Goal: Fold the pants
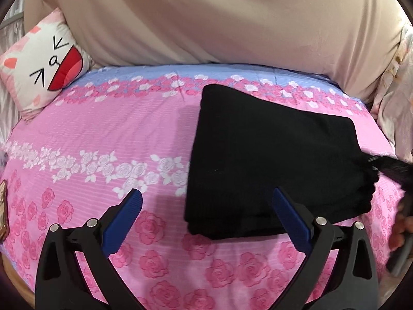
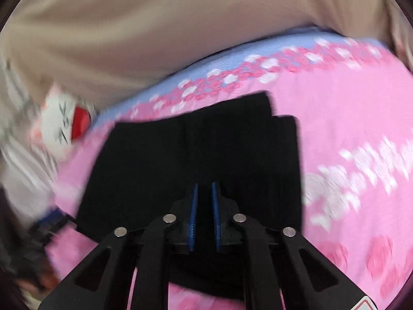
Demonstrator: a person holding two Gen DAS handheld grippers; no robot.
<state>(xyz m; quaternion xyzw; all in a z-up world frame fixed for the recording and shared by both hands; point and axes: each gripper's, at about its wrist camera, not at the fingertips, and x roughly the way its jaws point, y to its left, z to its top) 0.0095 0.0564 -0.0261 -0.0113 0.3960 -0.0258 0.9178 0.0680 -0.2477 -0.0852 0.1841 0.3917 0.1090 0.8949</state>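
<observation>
The black pants (image 1: 271,160) lie folded into a thick stack on the pink rose bedspread (image 1: 103,134). My left gripper (image 1: 206,201) is open and empty, hovering just in front of the stack's near left corner. My right gripper (image 2: 205,193) is shut on the pants (image 2: 196,155), its blue pads pinching the near edge of the fabric. In the left wrist view the right gripper (image 1: 382,165) shows blurred at the stack's right corner. The right wrist view is motion-blurred.
A white cat-face pillow (image 1: 44,64) lies at the bed's far left corner; it also shows in the right wrist view (image 2: 64,124). A beige headboard (image 1: 206,18) runs along the far side. Light floral cloth (image 1: 395,108) hangs at the right edge.
</observation>
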